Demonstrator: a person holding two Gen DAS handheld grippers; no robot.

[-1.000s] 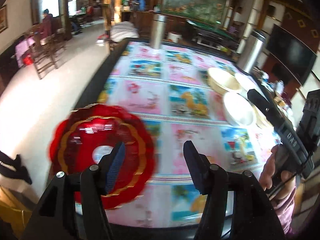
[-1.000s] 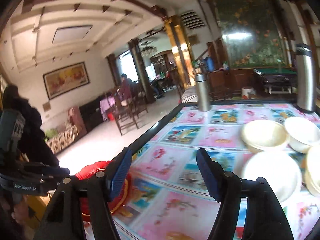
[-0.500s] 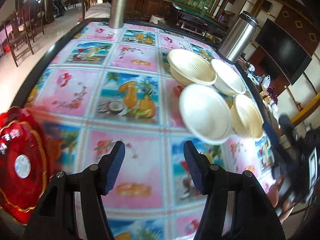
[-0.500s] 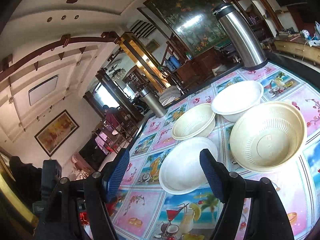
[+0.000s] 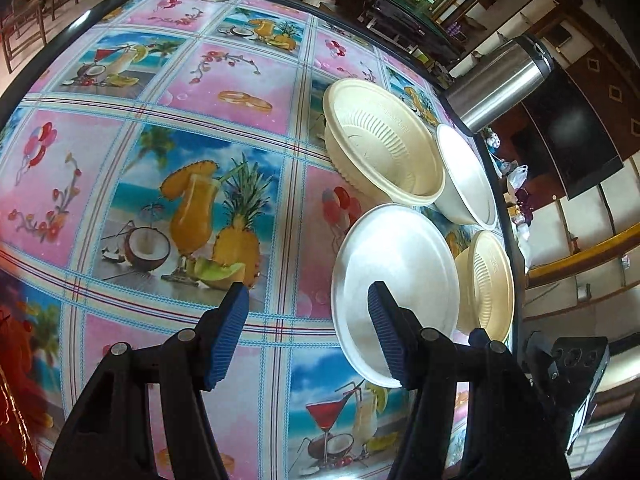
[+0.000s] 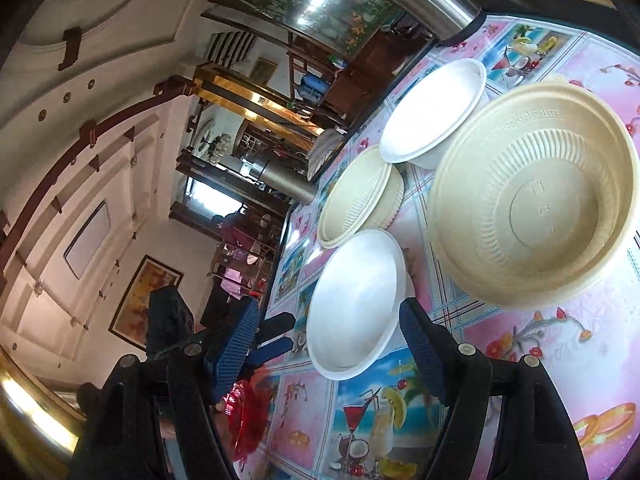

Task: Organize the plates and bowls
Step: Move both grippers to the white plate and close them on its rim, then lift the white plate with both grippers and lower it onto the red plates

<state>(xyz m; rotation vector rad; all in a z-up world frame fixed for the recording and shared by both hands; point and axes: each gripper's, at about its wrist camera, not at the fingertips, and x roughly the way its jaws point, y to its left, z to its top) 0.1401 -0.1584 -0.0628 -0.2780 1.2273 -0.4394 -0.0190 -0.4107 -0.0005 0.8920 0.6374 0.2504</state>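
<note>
Both grippers, left gripper [image 5: 306, 334] and right gripper [image 6: 328, 354], have their fingers apart and hold nothing. They point at the white plate [image 5: 394, 292], probably to grab it first. The bowls sit close together beside it.

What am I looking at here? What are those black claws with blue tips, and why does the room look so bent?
There is no robot. A person holds a hand tool with two fingers in each hand, and a wide-angle camera on each tool looks out along its fingers, which bends the room. One picture is from the left gripper, the other from the right gripper, which is rolled sideways. Both are open and hold nothing. On the table, under a printed cloth, stand two white bowls, near and far, and two beige bowls, one ribbed and one by the edge. Two steel flasks stand further back.
</note>
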